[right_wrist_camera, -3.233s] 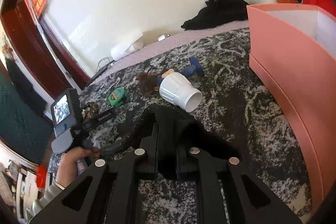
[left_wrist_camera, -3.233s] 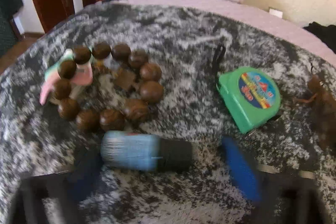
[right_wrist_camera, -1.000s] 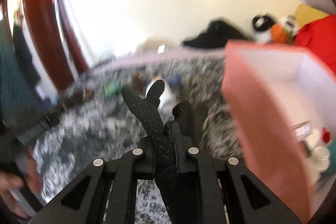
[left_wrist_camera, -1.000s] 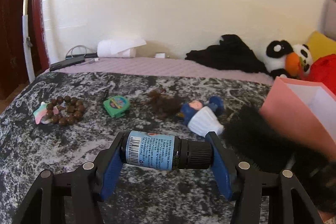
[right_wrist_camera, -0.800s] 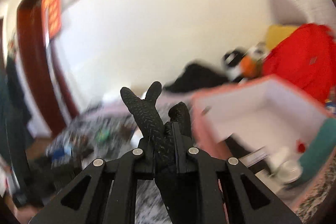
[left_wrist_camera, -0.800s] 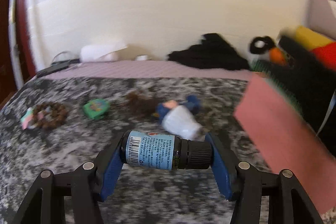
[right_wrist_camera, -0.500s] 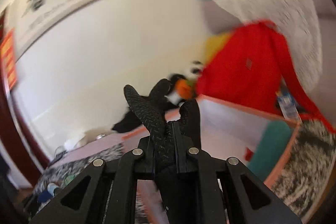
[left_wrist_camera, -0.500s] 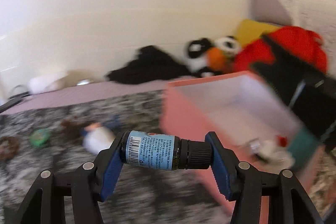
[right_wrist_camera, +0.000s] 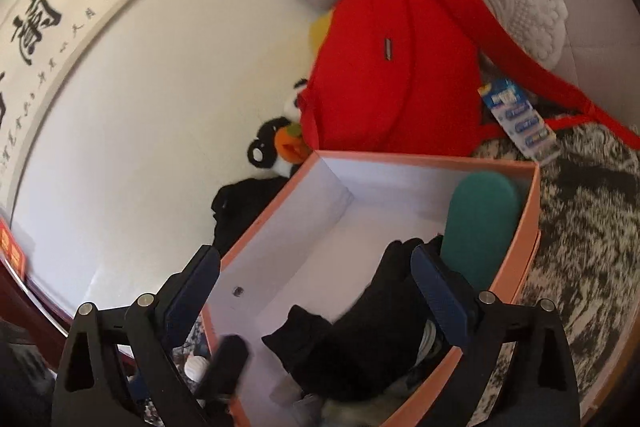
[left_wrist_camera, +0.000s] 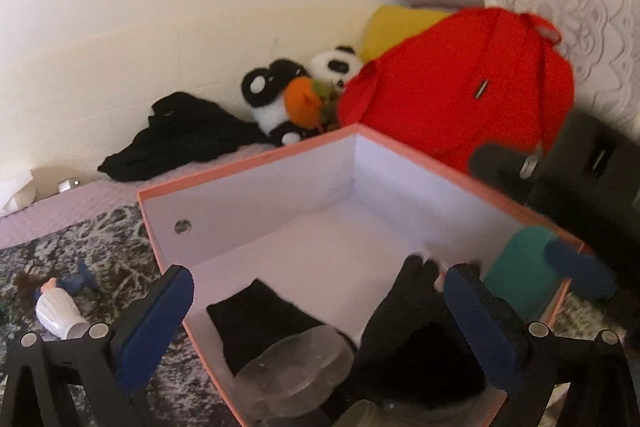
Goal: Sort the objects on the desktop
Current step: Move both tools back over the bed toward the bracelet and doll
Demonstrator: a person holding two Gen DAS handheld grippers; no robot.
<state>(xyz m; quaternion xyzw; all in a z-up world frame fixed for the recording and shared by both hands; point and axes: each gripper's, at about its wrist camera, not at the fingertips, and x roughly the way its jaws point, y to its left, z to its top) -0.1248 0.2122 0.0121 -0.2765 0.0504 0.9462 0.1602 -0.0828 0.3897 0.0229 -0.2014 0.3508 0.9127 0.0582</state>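
A pink box (left_wrist_camera: pixel 248 171) with a white inside stands on the patterned cloth. My left gripper (left_wrist_camera: pixel 320 295) is open and empty above its near end. Black gloves (left_wrist_camera: pixel 416 347) lie inside, beside a clear cloud-shaped object (left_wrist_camera: pixel 296 371) and a teal case (left_wrist_camera: pixel 524 275). In the right wrist view my right gripper (right_wrist_camera: pixel 316 279) is open and empty above the same box (right_wrist_camera: pixel 528 227), with the black gloves (right_wrist_camera: pixel 360 339) and the teal case (right_wrist_camera: pixel 480 227) below it. The small bottle is not clearly visible.
A red backpack (left_wrist_camera: pixel 460 87) and a panda plush (left_wrist_camera: pixel 288 99) lie behind the box against the wall. A doll with a white skirt (left_wrist_camera: pixel 56 307) lies on the cloth left of the box. A blue blister pack (right_wrist_camera: pixel 520 119) lies by the backpack.
Both grippers swung from the table's left side over to the pink box. The left gripper let go of the blue-labelled bottle and opened. The right gripper released the black gloves into the box.
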